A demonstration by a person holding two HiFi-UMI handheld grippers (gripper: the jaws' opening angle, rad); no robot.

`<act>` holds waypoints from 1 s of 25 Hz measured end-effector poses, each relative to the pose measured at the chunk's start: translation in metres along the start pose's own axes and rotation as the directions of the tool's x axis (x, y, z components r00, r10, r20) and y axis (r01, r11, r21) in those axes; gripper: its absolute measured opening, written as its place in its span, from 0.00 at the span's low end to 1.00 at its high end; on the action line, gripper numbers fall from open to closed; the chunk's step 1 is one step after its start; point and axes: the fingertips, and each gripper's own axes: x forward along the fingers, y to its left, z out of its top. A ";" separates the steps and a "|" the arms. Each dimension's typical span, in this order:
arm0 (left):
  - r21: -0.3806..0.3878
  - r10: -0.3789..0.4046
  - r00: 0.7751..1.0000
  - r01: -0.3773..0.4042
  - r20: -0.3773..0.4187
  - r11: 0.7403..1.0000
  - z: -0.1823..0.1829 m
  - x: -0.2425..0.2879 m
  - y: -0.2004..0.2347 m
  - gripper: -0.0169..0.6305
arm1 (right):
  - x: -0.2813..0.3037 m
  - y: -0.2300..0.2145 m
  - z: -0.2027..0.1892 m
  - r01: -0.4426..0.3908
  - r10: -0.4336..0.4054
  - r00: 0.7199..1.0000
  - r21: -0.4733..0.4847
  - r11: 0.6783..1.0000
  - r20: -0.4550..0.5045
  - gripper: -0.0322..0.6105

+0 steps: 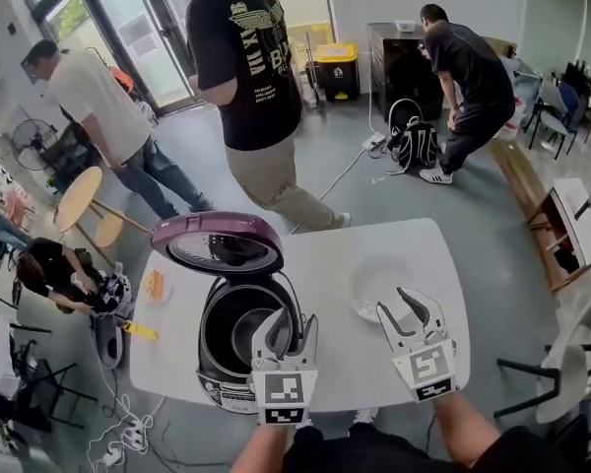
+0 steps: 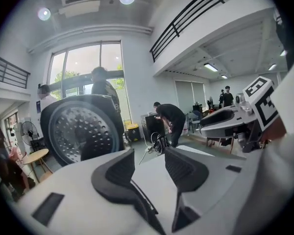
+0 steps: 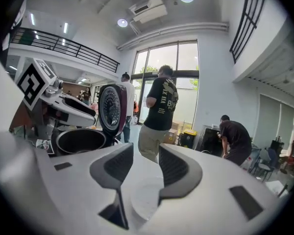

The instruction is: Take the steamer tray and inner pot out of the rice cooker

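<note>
— State of the grippers?
— Left gripper (image 1: pixel 294 328) and right gripper (image 1: pixel 402 311): jaws apart, nothing between them.
— The pot?
— Inner pot (image 1: pixel 238 325) sat inside the open rice cooker (image 1: pixel 217 368), lower centre. Steamer tray (image 1: pixel 374 282) lay to its right.

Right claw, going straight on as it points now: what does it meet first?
Likely the white round dish on the table, just ahead of the right claw; depth unclear, it might clear it.

Rice cooker (image 1: pixel 225 363) stands on the table (image 1: pixel 335 254), left of frame centre — inner pot (image 1: pixel 234 325) inside it, lid (image 1: pixel 217 242) tipped up behind. A round tray (image 1: pixel 379 284) lies on the table to its right.
</note>
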 end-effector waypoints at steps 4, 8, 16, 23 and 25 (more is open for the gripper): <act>-0.046 0.032 0.999 -0.032 -0.006 0.998 -0.009 -0.032 0.046 0.33 | 0.008 0.048 0.014 -0.063 0.063 0.998 0.008 0.998 0.004 0.31; -0.081 0.059 0.998 -0.061 -0.017 0.995 -0.021 -0.051 0.087 0.35 | 0.022 0.082 0.028 -0.109 0.109 0.994 0.016 0.994 0.013 0.31; -0.169 0.051 0.993 -0.068 -0.104 0.983 -0.066 -0.069 0.148 0.36 | 0.047 0.127 0.029 -0.257 0.266 0.964 0.256 0.932 -0.001 0.35; -0.414 -0.049 0.986 -0.022 -0.161 0.910 -0.124 -0.082 0.207 0.55 | 0.071 0.171 0.010 -0.330 0.394 0.919 0.529 0.782 -0.011 0.45; -0.521 -0.119 0.980 0.020 -0.158 0.853 -0.139 -0.086 0.218 0.58 | 0.075 0.180 0.004 -0.343 0.442 0.897 0.668 0.660 0.024 0.45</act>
